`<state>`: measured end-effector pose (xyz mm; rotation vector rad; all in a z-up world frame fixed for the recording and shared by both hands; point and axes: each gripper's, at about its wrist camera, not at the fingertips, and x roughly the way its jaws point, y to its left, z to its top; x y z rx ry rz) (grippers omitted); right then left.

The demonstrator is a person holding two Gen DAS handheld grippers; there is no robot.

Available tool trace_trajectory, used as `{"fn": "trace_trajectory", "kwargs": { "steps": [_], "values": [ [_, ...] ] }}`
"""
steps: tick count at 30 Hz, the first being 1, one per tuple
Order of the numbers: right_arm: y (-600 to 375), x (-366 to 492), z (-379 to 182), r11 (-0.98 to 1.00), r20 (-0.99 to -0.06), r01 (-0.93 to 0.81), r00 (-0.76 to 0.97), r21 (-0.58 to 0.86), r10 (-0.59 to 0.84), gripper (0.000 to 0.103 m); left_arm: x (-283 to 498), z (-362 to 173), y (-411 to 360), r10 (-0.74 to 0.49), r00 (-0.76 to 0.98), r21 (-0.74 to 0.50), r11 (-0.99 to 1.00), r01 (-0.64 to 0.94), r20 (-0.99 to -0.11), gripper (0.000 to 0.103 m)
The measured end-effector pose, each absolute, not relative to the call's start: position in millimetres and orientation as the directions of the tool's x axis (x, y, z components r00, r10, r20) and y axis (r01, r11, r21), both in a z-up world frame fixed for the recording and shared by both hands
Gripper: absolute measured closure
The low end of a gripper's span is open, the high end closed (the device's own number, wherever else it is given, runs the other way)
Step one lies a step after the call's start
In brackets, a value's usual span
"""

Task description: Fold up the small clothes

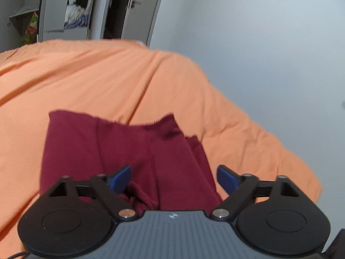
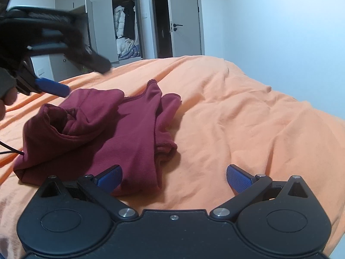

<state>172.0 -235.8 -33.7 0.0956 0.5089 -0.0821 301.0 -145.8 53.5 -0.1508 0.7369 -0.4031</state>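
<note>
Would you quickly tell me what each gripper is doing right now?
Left gripper: open, holding nothing, over the maroon garment.
Right gripper: open, holding nothing, at the garment's edge.

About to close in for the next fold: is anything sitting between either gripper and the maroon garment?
Nothing visible. The maroon garment lies bunched on the orange bedcover, and no other item lies near it. The left gripper hangs open right over it; the right gripper is open at its near edge.

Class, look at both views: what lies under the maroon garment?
The maroon garment lies crumpled on an orange bedsheet, which shows all around it. Whatever sits directly beneath the cloth, or inside its folds, is covered and cannot be seen.
</note>
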Motion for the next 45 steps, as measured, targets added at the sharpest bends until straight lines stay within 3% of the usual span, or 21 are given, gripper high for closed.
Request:
{"fn": "trace_trajectory", "kwargs": {
  "steps": [2, 8, 15, 25, 35, 36, 42, 45],
  "values": [
    [-234.8, 170.4, -32.5, 0.992, -0.485, 0.085, 0.874, 0.089, -0.031, 0.000, 294.9, 60.6, -132.5, -0.393, 0.695, -0.280, 0.919, 0.277, -0.602, 0.002],
    [-221.0, 172.8, -28.0, 0.984, -0.469, -0.037, 0.876, 0.176, 0.116, 0.000, 285.5, 68.4, -70.6, -0.274, 0.760, -0.314, 0.945, 0.097, -0.589, 0.001],
    [-206.5, 193.4, -13.7, 0.938, -0.427, -0.153, 0.859, 0.312, 0.282, 0.000, 282.0, 37.7, -5.8, -0.081, 0.731, -0.247, 0.961, -0.123, -0.678, 0.001],
    [-204.6, 225.6, 14.7, 0.894, -0.377, -0.175, 0.861, 0.413, 0.342, 0.000, 276.8, -12.8, 8.9, -0.139, 0.659, -0.294, 0.947, -0.131, -0.739, 0.001],
    [-214.4, 301.5, -14.6, 0.803, -0.450, -0.128, 0.772, 0.582, 0.449, 0.002, 272.0, -30.8, 10.4, -0.168, 0.655, -0.303, 0.948, -0.097, -0.736, 0.000],
    [-217.0, 306.1, -15.8, 0.788, -0.439, -0.119, 0.775, 0.604, 0.454, 0.004, 270.8, -31.3, 9.9, -0.168, 0.658, -0.300, 0.949, -0.093, -0.734, 0.000],
    [-205.4, 318.2, -16.5, 0.817, -0.475, -0.082, 0.779, 0.571, 0.411, 0.043, 269.6, -31.2, 9.1, -0.167, 0.658, -0.296, 0.951, -0.089, -0.734, 0.000],
    [-192.6, 313.5, -15.9, 0.860, -0.490, -0.094, 0.788, 0.502, 0.372, 0.073, 268.5, -29.0, 9.0, -0.162, 0.658, -0.293, 0.951, -0.094, -0.735, 0.001]
  ]
}}
